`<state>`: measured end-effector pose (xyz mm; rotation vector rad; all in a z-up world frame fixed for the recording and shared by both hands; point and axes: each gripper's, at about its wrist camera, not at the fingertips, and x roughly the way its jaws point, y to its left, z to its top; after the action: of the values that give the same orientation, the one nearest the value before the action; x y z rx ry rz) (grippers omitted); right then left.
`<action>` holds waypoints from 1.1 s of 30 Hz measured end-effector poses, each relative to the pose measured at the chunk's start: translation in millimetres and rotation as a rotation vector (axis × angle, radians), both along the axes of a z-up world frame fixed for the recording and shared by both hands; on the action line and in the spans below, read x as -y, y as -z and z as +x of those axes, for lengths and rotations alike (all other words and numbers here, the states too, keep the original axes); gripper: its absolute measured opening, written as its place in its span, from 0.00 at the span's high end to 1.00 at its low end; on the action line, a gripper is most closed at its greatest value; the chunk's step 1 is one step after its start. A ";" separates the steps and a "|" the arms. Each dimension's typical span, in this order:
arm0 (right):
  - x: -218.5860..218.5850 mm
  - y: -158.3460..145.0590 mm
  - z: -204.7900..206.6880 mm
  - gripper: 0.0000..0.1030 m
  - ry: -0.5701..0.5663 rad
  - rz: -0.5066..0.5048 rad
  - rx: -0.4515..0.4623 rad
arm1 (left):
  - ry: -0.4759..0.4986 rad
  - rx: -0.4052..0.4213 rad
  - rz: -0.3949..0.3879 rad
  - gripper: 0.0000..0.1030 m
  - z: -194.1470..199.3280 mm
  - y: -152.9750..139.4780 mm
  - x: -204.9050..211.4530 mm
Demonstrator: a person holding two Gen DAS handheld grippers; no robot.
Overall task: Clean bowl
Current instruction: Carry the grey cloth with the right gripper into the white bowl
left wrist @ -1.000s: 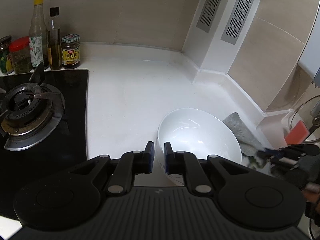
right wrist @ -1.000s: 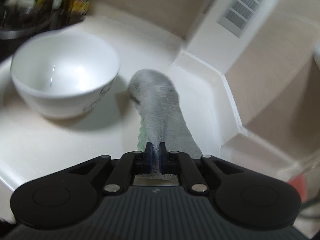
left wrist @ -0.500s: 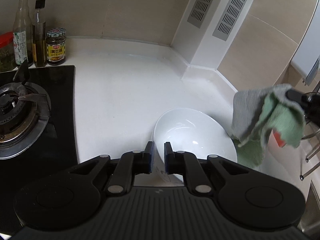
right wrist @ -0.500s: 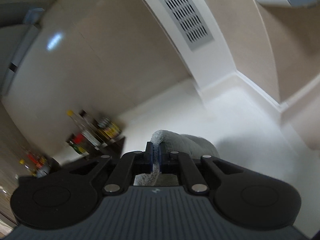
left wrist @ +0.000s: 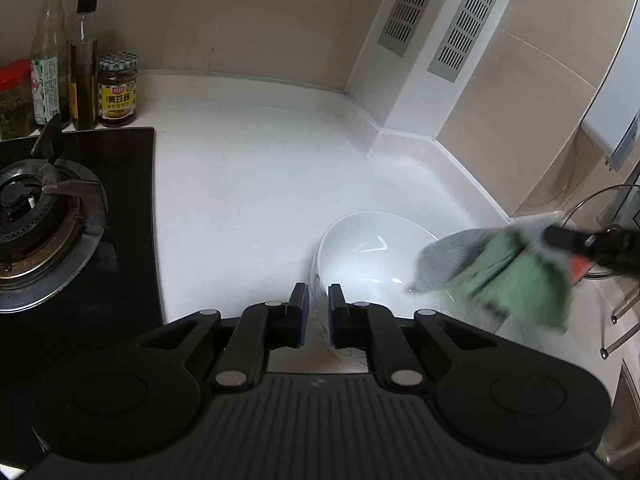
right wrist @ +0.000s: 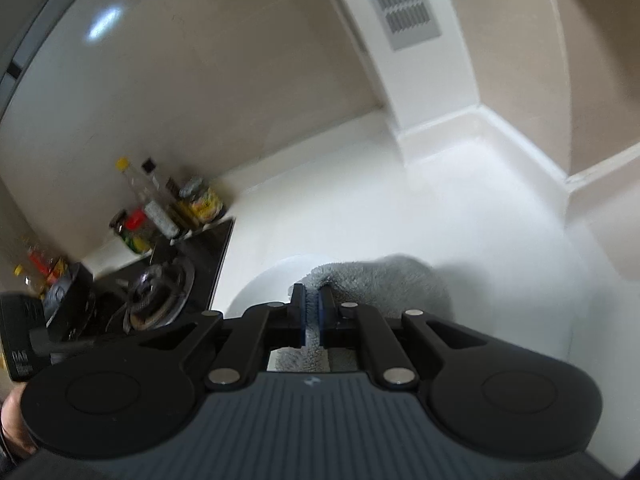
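The left gripper [left wrist: 318,312] pinches the near rim of the one white bowl [left wrist: 372,256], which tilts with its mouth facing away from it. To its right, the right gripper [right wrist: 312,312] is clamped on one grey-green cloth [left wrist: 496,272] hanging over the bowl's far-right edge. Beyond, left, stand two bottles [left wrist: 66,52] and two jars [left wrist: 117,90].
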<state>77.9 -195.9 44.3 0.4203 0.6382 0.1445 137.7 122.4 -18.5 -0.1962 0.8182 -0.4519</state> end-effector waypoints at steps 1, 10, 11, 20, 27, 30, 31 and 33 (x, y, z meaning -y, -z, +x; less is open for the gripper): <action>2.9 -3.5 -1.2 0.96 0.009 -0.010 0.009 | -0.003 0.003 -0.004 0.91 -0.5 0.1 0.3; 20.1 -37.3 -2.5 0.96 0.049 -0.021 0.064 | -0.011 0.007 -0.002 0.91 -3.4 0.6 1.8; 10.9 -29.1 7.1 0.96 0.022 0.005 0.046 | -0.011 0.008 -0.003 0.91 -3.8 0.3 1.4; -33.9 28.2 67.9 0.85 -0.156 0.032 -0.138 | -0.027 0.012 -0.008 0.91 -4.5 0.0 -3.7; -19.0 36.1 51.0 0.73 -0.258 0.100 -0.182 | -0.031 0.013 -0.021 0.91 1.3 2.5 -7.5; -12.7 24.6 40.8 0.72 -0.170 -0.020 -0.127 | -0.022 0.014 -0.012 0.91 5.2 2.9 -6.4; -12.5 24.7 43.1 0.72 -0.161 -0.045 -0.124 | -0.017 0.015 -0.010 0.91 5.8 3.0 -6.1; -13.1 29.5 53.9 0.72 -0.173 -0.072 -0.150 | -0.006 0.016 -0.005 0.91 7.1 2.2 -4.1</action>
<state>131.8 -182.8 14.8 0.3084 0.8254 0.2553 144.8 126.5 -20.6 -0.1993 0.8008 -0.4495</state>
